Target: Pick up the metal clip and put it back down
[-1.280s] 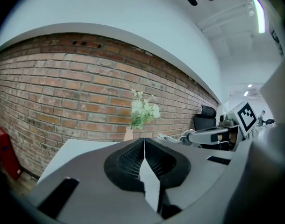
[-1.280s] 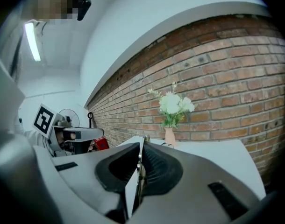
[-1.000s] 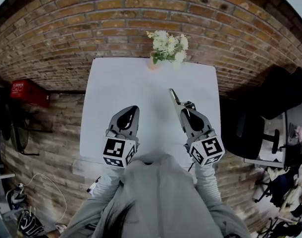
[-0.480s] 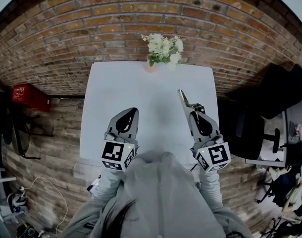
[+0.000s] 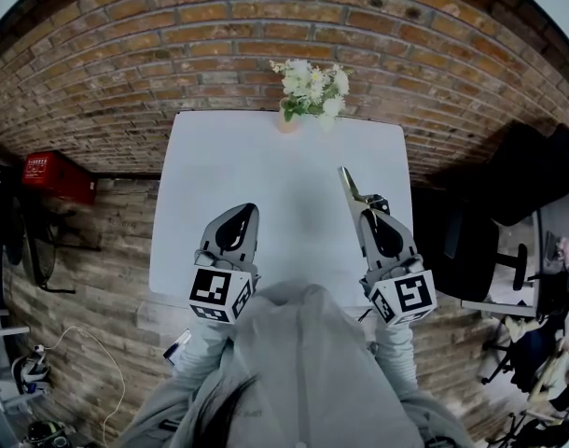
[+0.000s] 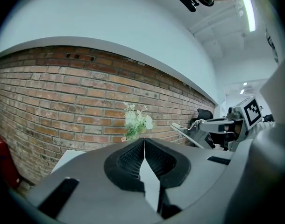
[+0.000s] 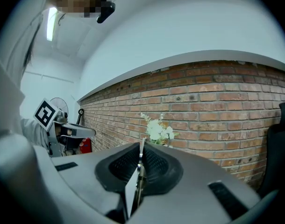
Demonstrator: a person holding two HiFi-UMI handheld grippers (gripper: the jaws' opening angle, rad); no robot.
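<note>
Right gripper (image 5: 367, 211) fingers pinched on metal clip (image 5: 349, 186), over bench (image 5: 219, 166); clip only thin edge-on sliver in right gripper view, shape unclear; left gripper (image 5: 244, 215) fingers pressed together, empty.

I see a white table (image 5: 219, 185) set against a brick wall (image 5: 173, 45). At the table's far edge, near the middle, stands a small pot of pale flowers (image 5: 310, 87). Off to the left, well apart from the table, I make out a red box (image 5: 56, 177). A black office chair (image 5: 457, 241) sits just beside the table's right side. A thin pale cable (image 5: 79, 343) loops at lower left. In the left gripper view, a long ceiling light (image 6: 247, 10) glows overhead.
</note>
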